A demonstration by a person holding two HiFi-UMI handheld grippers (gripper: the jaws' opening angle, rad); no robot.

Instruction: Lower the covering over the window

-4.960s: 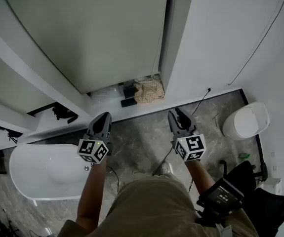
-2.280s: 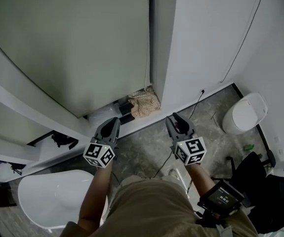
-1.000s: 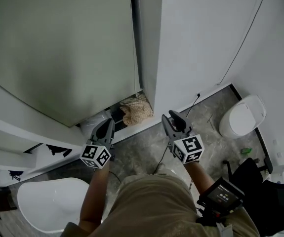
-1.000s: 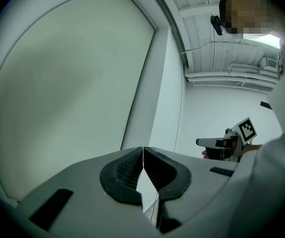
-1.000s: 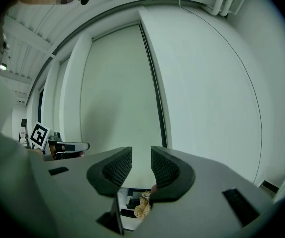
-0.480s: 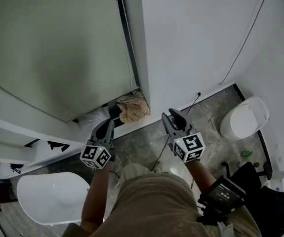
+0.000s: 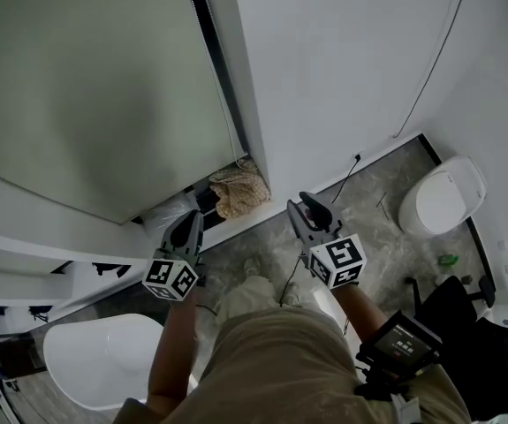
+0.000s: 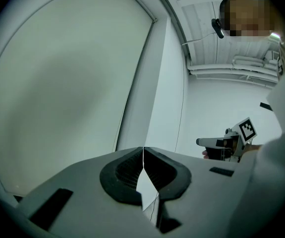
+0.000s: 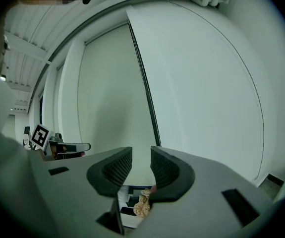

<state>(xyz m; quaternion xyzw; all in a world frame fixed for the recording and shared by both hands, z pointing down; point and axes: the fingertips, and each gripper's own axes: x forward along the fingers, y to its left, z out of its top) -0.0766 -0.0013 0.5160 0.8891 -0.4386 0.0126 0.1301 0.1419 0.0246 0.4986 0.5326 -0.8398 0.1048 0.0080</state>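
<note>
In the head view, the blind is seen drawn down over most of the window, with only a low strip uncovered beneath its bottom edge. The left gripper and right gripper are held short of it.

In the left gripper view, the fingers are pressed together on nothing.

In the right gripper view, the fingers are parted and empty, with the blind ahead.

The lowering is judged nearly done.

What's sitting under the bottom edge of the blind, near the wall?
In the gap under the blind sit a crumpled tan bundle, a dark object and a pale bag. Whatever lies further back behind the blind is covered and cannot be seen.
</note>
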